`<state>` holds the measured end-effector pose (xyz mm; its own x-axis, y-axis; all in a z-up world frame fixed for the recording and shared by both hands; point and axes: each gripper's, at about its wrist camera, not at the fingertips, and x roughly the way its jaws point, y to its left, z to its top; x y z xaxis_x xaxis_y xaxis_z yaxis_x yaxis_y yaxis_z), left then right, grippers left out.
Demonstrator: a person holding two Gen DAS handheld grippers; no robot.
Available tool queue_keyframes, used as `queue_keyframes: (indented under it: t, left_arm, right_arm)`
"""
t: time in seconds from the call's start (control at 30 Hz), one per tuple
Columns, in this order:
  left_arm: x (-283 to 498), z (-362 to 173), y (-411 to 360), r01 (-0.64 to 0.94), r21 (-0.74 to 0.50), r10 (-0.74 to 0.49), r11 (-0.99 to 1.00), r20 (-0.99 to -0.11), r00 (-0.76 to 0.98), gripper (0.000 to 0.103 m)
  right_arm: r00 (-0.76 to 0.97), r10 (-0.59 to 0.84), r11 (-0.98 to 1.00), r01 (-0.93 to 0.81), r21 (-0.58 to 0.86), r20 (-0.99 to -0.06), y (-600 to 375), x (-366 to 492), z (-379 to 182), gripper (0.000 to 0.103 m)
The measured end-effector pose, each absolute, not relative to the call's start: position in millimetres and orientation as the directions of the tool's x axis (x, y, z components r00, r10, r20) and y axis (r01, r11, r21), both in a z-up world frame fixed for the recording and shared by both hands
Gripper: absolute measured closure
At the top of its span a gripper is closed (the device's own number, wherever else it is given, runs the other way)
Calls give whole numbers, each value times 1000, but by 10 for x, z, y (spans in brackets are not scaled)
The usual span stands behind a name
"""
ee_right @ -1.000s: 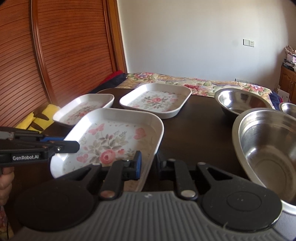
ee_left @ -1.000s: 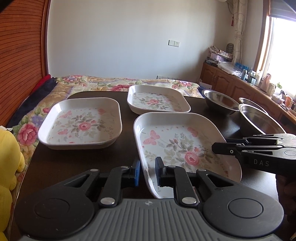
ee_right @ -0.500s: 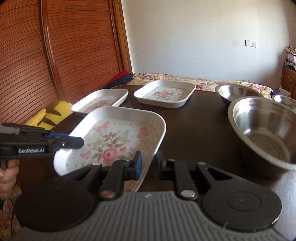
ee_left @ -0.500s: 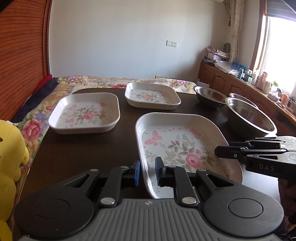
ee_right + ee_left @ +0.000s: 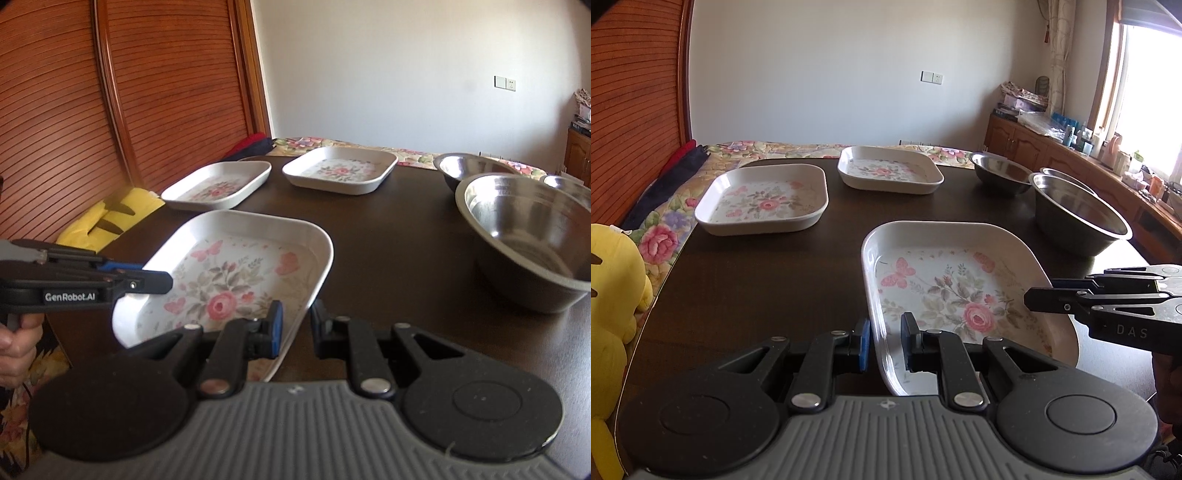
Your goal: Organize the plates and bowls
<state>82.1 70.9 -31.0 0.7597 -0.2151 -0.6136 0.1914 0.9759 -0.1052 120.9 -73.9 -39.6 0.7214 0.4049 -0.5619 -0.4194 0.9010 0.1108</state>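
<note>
A white square plate with a rose and butterfly print [image 5: 953, 295] [image 5: 229, 280] is over the near part of the dark table [image 5: 757, 277]. My left gripper [image 5: 885, 341] is shut on its left rim. My right gripper [image 5: 297, 328] is shut on its right rim. Each gripper shows in the other's view: the right gripper [image 5: 1045, 295], the left gripper [image 5: 155, 280]. Two more floral plates [image 5: 764, 199] [image 5: 886, 171] lie apart at the far left and far middle. At the right stand a large steel bowl [image 5: 1078, 214] and two smaller steel bowls [image 5: 1001, 173] [image 5: 1067, 175].
A yellow plush toy [image 5: 609, 295] sits off the table's left edge. A bed with a floral cover [image 5: 775, 147] lies beyond the far edge. A wooden cabinet with clutter [image 5: 1034, 147] runs along the right wall under the window. Bare dark tabletop lies between the held plate and the far plates.
Both grippers have drawn back toward the near edge with the plate between them. The two far plates and the bowls now look farther off.
</note>
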Motion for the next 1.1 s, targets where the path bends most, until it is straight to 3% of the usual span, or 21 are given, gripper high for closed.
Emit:
queue_keyframes:
  t: [0.83,1.1]
  left_arm:
    - [825,-411,733,183,-122,-219,975,-619,755,85]
    - [882,-346,832,160,-115,-197,980,-608,769,79]
  right_arm:
    - [726,394,906,-410,104,-563,-744,1196,-406,83]
    - [763,381,915,-393,93,-523,-856,1303,-244,82]
